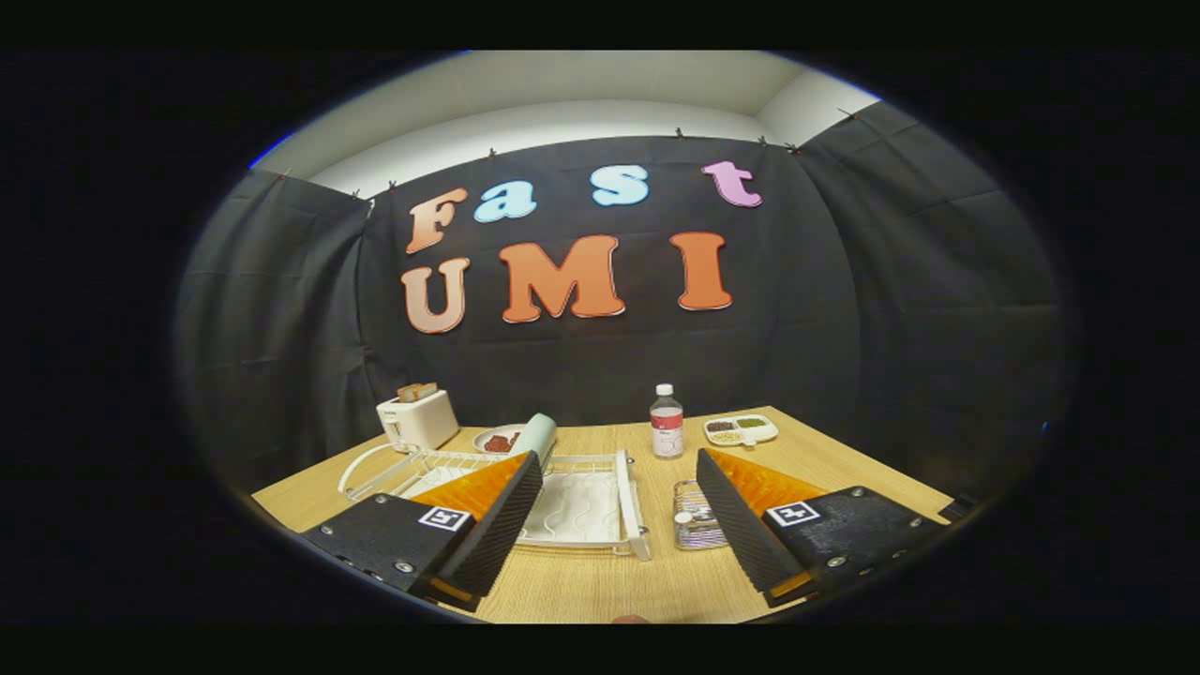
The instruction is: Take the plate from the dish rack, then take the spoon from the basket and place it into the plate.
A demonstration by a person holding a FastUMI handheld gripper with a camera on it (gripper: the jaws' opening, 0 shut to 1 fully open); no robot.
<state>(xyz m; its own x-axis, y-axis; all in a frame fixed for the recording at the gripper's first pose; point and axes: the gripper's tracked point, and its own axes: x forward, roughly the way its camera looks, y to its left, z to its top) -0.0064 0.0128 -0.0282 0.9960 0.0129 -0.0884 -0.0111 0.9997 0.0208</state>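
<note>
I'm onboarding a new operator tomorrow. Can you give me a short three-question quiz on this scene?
1. True or false: the gripper is shut on the plate.
2. What stands between the plate and the divided snack tray? A) bottle B) kettle C) mug
3. Fill in: the plate stands upright in the white ____.

Key
1. False: the fingers are open, holding nothing.
2. A, the bottle.
3. dish rack. The toaster sits beyond it.
</note>
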